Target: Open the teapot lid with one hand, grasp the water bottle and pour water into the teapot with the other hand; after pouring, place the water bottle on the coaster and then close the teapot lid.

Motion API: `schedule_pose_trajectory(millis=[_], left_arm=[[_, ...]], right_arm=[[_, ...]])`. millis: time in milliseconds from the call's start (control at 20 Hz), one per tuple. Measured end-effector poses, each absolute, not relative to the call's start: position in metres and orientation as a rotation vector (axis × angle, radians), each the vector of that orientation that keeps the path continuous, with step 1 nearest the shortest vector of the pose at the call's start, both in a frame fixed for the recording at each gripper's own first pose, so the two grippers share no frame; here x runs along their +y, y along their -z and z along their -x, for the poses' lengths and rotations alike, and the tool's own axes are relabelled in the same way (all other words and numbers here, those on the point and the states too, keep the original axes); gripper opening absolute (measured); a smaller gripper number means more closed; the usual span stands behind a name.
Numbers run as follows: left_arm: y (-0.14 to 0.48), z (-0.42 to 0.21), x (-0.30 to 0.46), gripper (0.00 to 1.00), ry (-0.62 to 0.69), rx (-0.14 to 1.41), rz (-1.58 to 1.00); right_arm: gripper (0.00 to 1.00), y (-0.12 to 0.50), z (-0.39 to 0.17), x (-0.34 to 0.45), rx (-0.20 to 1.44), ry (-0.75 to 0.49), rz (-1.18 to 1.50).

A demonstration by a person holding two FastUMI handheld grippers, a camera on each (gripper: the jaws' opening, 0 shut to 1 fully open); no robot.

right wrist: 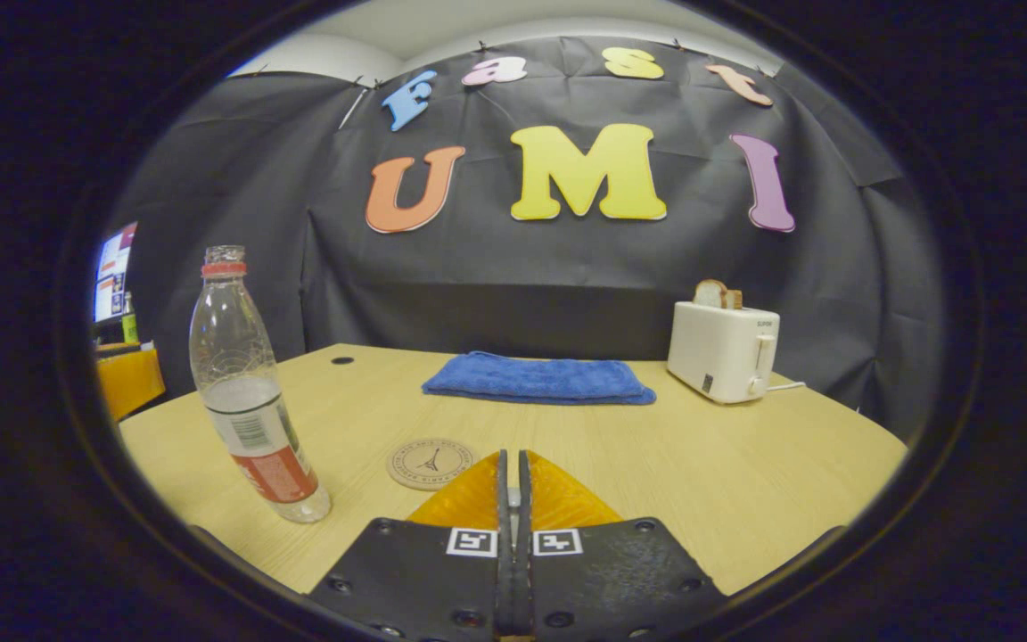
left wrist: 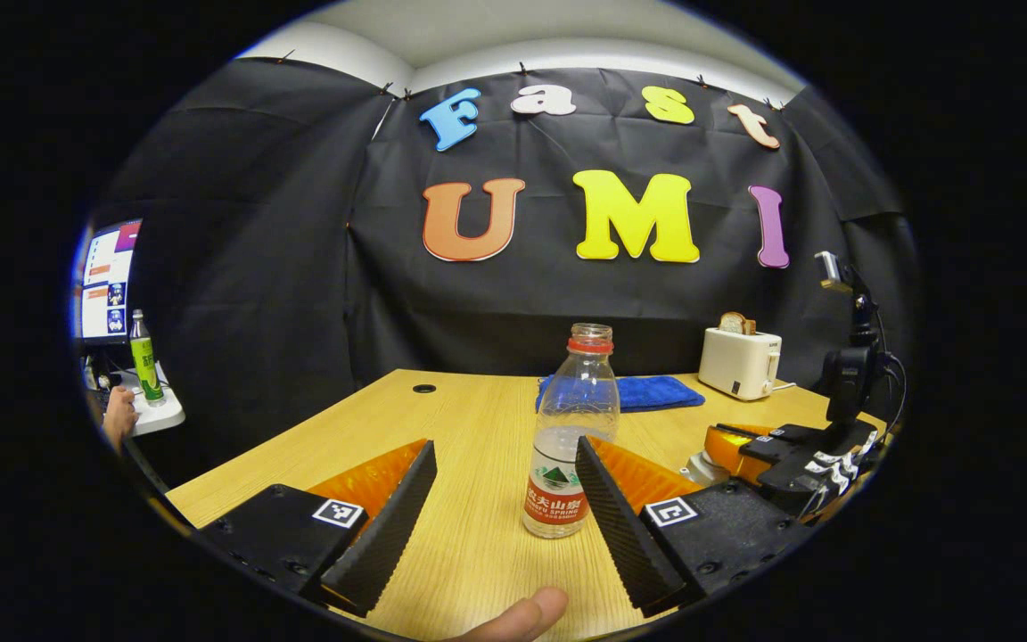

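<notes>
A clear, uncapped water bottle (left wrist: 567, 446) with a red neck ring and about a third of water stands on the wooden table (left wrist: 469, 419). My left gripper (left wrist: 505, 444) is open around it, the bottle close to the right-hand finger (left wrist: 620, 526). In the right gripper view the bottle (right wrist: 250, 401) stands to the left, and a round coaster (right wrist: 430, 464) lies just ahead of my right gripper (right wrist: 511, 464). That gripper is shut, with a pale sliver of the teapot lid between its fingers. The left gripper view shows the right gripper (left wrist: 790, 455) over a pale round teapot part (left wrist: 697, 465).
A folded blue towel (right wrist: 538, 378) and a white toaster (right wrist: 723, 349) with bread sit at the table's back. A camera stand (left wrist: 852, 357) rises at the right edge. Off the table to the left are a monitor (left wrist: 108, 281), a green bottle (left wrist: 146, 357) and a person's hand (left wrist: 119, 415).
</notes>
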State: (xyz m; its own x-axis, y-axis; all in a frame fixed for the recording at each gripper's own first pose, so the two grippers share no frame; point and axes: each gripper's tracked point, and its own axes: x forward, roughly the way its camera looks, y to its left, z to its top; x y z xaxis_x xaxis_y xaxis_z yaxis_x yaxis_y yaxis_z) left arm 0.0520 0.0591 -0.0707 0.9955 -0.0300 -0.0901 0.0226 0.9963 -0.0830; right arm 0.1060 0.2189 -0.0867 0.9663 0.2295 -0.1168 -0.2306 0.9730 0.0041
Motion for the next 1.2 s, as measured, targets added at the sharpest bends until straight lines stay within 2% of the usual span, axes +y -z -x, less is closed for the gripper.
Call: schedule_pose_trajectory(millis=[250,500,850,1200], left_arm=[[0.078,-0.053,0.050,0.99,0.094,0.090,0.070],[0.083,-0.053,0.029,0.99,0.159,0.067,0.069],[0.100,-0.065,0.001,0.99,0.196,0.081,0.064],[0.111,-0.097,0.001,0.99,0.135,0.098,0.036]], right_arm=[[0.00,0.053,-0.093,0.196,0.025,-0.216,0.041],[0.00,0.039,-0.072,0.159,0.019,-0.202,0.019],[0.00,0.014,-0.041,0.075,-0.032,-0.126,0.030],[0.00,0.011,-0.032,0.028,-0.045,-0.060,0.047]])
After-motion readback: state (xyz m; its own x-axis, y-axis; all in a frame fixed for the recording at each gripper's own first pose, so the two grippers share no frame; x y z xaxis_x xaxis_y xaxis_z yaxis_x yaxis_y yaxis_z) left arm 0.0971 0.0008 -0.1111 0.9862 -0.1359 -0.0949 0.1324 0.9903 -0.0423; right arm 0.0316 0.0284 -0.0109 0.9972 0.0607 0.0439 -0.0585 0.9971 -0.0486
